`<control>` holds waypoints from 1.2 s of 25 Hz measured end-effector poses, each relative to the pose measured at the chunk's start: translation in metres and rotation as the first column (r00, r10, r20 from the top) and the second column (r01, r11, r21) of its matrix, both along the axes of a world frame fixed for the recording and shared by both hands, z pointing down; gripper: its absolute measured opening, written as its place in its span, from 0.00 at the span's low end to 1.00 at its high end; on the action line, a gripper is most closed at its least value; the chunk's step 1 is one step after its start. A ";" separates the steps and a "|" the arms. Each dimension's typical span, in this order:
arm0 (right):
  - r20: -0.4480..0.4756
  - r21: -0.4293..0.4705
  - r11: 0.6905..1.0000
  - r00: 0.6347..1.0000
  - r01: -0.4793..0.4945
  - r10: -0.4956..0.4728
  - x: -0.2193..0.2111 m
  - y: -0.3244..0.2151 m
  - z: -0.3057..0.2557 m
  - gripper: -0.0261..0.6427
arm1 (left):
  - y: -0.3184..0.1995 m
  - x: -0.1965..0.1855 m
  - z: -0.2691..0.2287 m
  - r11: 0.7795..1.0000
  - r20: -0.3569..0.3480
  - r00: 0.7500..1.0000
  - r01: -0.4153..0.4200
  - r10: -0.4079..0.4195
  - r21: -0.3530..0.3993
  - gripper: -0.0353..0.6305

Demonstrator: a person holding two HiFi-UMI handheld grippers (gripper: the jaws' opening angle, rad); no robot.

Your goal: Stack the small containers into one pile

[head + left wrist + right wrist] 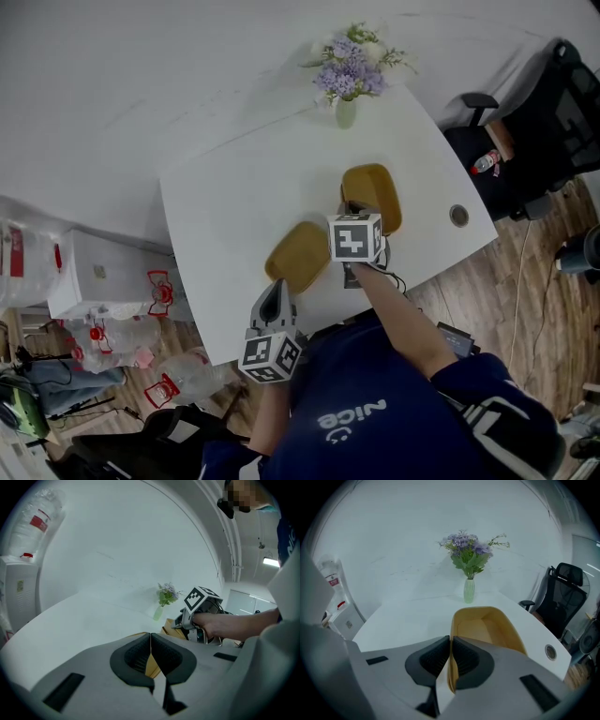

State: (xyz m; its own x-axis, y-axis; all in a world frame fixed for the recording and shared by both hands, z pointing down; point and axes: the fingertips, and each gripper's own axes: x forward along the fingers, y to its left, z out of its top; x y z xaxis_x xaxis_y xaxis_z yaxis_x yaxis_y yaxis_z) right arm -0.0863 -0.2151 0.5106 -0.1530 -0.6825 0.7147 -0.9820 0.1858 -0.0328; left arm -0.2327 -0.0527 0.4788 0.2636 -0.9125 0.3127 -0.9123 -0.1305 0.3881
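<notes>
Two shallow yellow containers lie side by side on the white table (225, 197). My left gripper (277, 287) reaches from the near edge to the left container (298, 255). In the left gripper view its jaws (150, 654) stand together with that container's yellow rim (153, 666) pinched between the pads. My right gripper (351, 210) is shut on the near rim of the right container (372, 195). The right gripper view shows the thin wall running between the pads (450, 656) and the container's hollow (487, 627) lying beyond them. The two containers are apart, not nested.
A green vase of purple flowers (347, 82) (468, 590) stands at the table's far edge. A round cable hole (458, 216) sits near the right corner. A black office chair (553, 122) is to the right, and a white cabinet and plastic bags (103, 281) are on the left floor.
</notes>
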 end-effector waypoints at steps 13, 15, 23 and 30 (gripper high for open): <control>0.108 -0.031 0.997 0.992 -0.064 0.067 -0.004 0.001 0.008 0.12 | -0.001 -0.003 0.002 1.000 0.001 1.000 0.016 -0.016 -0.008 0.08; 0.131 -0.035 0.998 0.990 -0.049 0.053 -0.006 0.002 0.013 0.13 | -0.002 -0.002 0.002 1.000 0.002 1.000 0.016 -0.016 -0.008 0.08; 0.219 0.029 0.998 0.974 0.047 -0.052 -0.012 0.005 0.003 0.27 | -0.001 -0.001 0.002 0.999 0.007 0.999 0.036 -0.036 -0.008 0.08; 0.293 0.197 0.895 0.848 0.399 -0.442 -0.043 0.021 -0.041 0.31 | 0.006 -0.012 0.003 0.995 0.010 0.995 0.100 -0.100 -0.006 0.08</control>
